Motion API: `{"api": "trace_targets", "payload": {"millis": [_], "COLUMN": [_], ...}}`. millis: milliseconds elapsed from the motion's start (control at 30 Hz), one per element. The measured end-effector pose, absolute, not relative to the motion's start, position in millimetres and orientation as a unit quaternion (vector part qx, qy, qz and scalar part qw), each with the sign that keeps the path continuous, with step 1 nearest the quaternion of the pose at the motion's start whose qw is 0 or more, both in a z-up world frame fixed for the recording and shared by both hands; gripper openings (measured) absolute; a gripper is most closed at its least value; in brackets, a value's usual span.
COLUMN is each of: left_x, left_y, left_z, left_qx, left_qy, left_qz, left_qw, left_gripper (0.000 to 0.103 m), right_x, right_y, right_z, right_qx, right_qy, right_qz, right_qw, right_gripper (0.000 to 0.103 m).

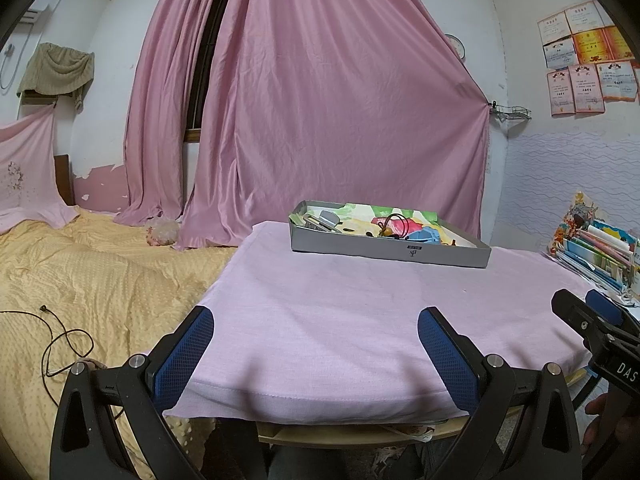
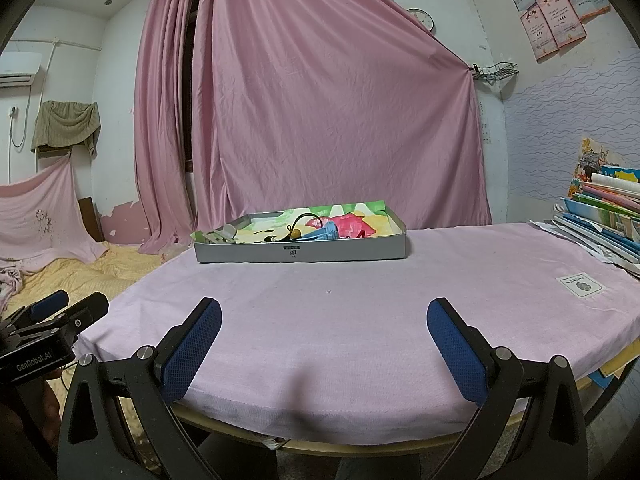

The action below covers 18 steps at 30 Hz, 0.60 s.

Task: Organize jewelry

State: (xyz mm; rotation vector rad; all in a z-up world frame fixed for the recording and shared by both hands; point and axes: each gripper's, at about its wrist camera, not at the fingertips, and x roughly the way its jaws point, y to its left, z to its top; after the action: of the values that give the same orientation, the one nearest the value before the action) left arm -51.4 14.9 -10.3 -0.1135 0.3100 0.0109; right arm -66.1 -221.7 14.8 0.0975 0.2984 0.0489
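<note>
A shallow grey box [image 1: 390, 249] [image 2: 300, 251] stands at the far side of the pink-covered table [image 1: 340, 320] [image 2: 360, 304]. Inside it lie a black cord with a yellow bead [image 1: 387, 231] [image 2: 295, 233], a blue hair clip [image 1: 425, 236] [image 2: 323, 232] and a silver clip [image 1: 320, 220] [image 2: 218, 235] on colourful paper. My left gripper [image 1: 316, 316] hovers open over the near table edge, nothing between its blue pads. My right gripper [image 2: 324, 308] is likewise open and empty, well short of the box. Each gripper shows at the other view's edge.
A stack of books and papers [image 1: 600, 252] [image 2: 604, 212] lies at the table's right side. A bed with a yellow cover [image 1: 80, 280] and a black cable [image 1: 60, 340] lies left of the table. Pink curtains [image 1: 320, 100] hang behind.
</note>
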Motion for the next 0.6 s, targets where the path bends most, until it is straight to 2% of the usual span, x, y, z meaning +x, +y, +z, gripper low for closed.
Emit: {"api": "trace_targets", "payload": {"millis": [600], "left_x": [-51.2], "left_y": [15.4], "left_z": [-10.7], "left_qx": [-0.056], "left_qy": [0.155], "left_qz": [0.004], "left_qw": [0.986], "left_gripper": [0.102], "right_x": [-66.5], "right_y": [-222.0], "right_z": [14.9], "right_qx": [0.049], "right_qy": [0.149], "right_qz": [0.025], "right_qw": [0.987], "right_gripper": [0.101]}}
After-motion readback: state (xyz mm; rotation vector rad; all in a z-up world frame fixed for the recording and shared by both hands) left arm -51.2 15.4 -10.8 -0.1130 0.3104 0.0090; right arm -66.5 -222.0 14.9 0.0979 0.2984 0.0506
